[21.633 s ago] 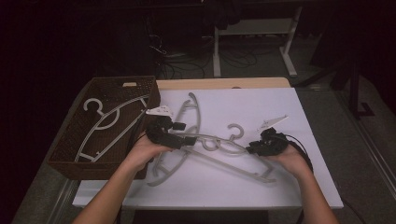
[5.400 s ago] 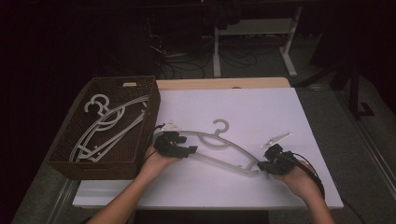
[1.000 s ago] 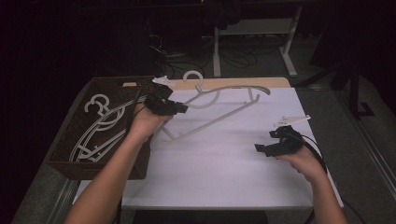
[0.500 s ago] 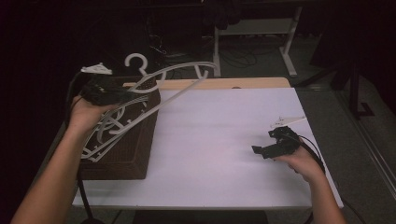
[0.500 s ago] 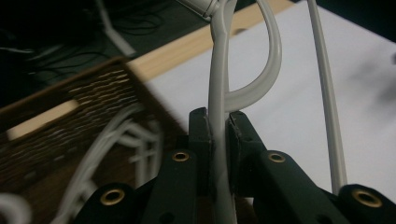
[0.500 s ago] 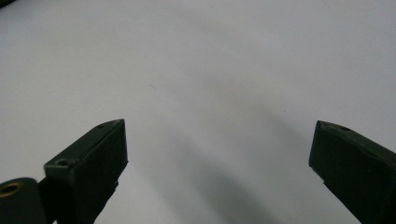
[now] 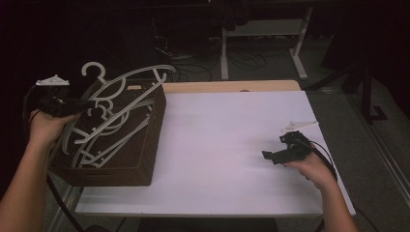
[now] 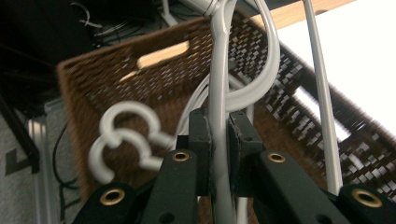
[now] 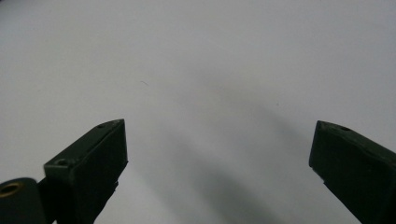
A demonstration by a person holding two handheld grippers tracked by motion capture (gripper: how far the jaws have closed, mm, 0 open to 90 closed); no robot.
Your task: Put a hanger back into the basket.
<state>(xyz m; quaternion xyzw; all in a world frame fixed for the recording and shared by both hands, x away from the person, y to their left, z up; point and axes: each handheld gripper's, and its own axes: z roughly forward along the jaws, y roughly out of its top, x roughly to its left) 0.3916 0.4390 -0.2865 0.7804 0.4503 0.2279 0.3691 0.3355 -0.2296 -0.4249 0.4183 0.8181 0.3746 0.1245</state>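
My left gripper (image 7: 89, 103) is shut on a white plastic hanger (image 7: 130, 79) and holds it tilted above the brown wicker basket (image 7: 145, 162) at the table's left end. In the left gripper view the pads (image 8: 200, 140) clamp one thin bar of the hanger (image 8: 218, 84), with the basket (image 8: 88, 79) below. Several more white hangers (image 7: 104, 133) lie inside the basket. My right gripper (image 7: 273, 149) rests low over the white tabletop (image 7: 217, 140) at the right. Its jaws have just opened wider, and nothing is between them (image 9: 219, 154).
A bare wooden strip (image 7: 232, 86) runs along the table's far edge. Behind it stands a white desk frame (image 7: 261, 38) on a dark floor with cables. A cable trails from my right gripper toward the table's right edge.
My left hand has carried the hanger leftward from over the table's back edge to above the basket. The right hand has stayed where it was.
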